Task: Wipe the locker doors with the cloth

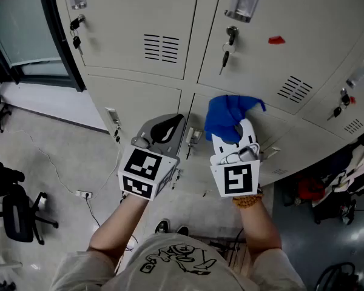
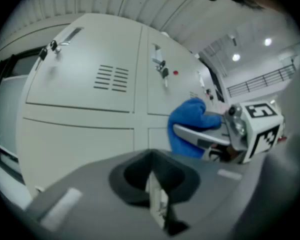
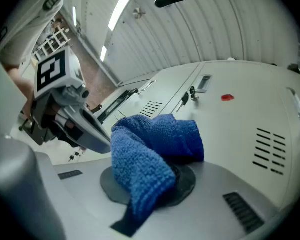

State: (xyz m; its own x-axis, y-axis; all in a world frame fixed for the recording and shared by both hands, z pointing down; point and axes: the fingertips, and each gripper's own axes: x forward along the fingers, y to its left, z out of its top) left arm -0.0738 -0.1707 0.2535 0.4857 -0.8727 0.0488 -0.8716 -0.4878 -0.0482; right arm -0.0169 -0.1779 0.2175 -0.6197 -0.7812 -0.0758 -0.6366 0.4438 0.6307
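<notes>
The right gripper is clamped on the bunched blue cloth, holding it up against a lower locker door, probably to start wiping; I can't tell if it touches. The left gripper hangs just beside, jaws together, empty and out of the way.

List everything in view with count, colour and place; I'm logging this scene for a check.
lockers: several doors, pale grey, across the top of the head view
keys: at least three sets, dark, hanging in door locks
sticker: one, red, on the upper right door
chair: one, black, on the floor at left
cloth: one, blue, in the right gripper, against a lower door
left gripper: one, grey, jaws together, empty, beside the cloth
right gripper: one, white, shut on the cloth
</notes>
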